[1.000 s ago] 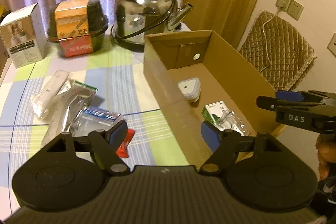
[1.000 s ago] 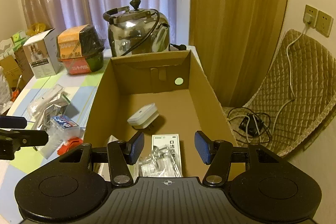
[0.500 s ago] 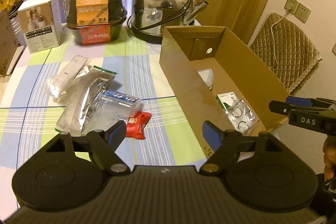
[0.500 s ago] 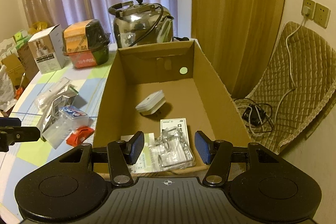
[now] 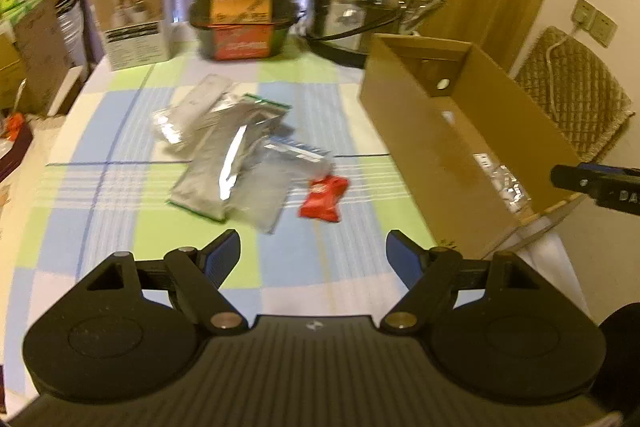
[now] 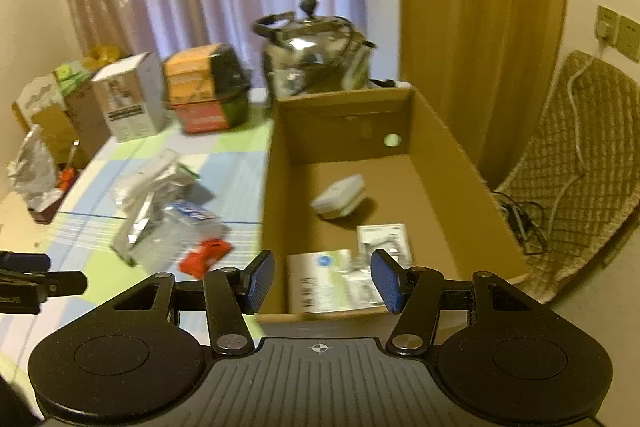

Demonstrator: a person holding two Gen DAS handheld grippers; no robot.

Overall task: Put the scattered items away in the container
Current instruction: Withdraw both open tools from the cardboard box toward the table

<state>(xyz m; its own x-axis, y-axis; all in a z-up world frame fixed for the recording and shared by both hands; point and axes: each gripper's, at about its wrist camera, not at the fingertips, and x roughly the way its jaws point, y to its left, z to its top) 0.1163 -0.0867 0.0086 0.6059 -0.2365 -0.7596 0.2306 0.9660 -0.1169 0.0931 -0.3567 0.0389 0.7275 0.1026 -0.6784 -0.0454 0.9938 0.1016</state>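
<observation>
Over the near edge of the surface [image 5: 120,247] my left tool [image 5: 313,254] has swung away from the cardboard box [image 5: 448,147] and now faces the scattered pile; its jaws are spread wide and empty. That tells me I'm lining up the next pick. A red packet [image 5: 324,203] lies nearest, with silver pouches [image 5: 224,163] beside it toward the middle. My right tool [image 6: 322,281] hangs wide open and empty at the box's near end, pulled back from it. Inside sit a white lidded tub [image 6: 340,195], a printed card [image 6: 386,241] and a clear bag of small parts [image 6: 356,279].
</observation>
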